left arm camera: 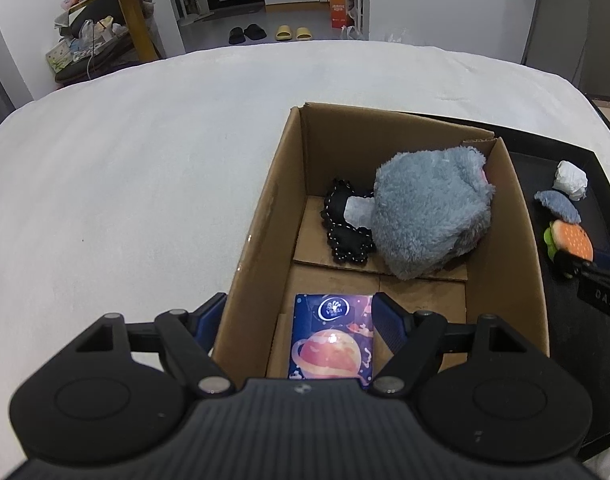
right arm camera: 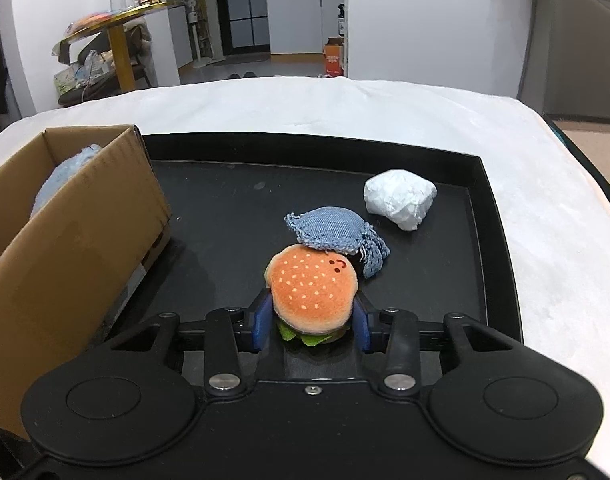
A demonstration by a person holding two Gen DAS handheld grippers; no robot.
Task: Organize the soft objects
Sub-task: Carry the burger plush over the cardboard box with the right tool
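A plush burger sits on the black tray, and my right gripper is shut on it, its blue pads pressing both sides. A denim scrap touches the burger's far edge, and a white crumpled wad lies beyond it. The cardboard box holds a grey plush, a black dotted-edge item and a tissue pack. My left gripper is open, straddling the box's left wall over the pack. The burger shows at the right edge of the left wrist view.
Box and tray stand side by side on a table with a white cloth, the box to the left of the tray. Behind the table are a gold-legged side table with clutter and slippers on the floor.
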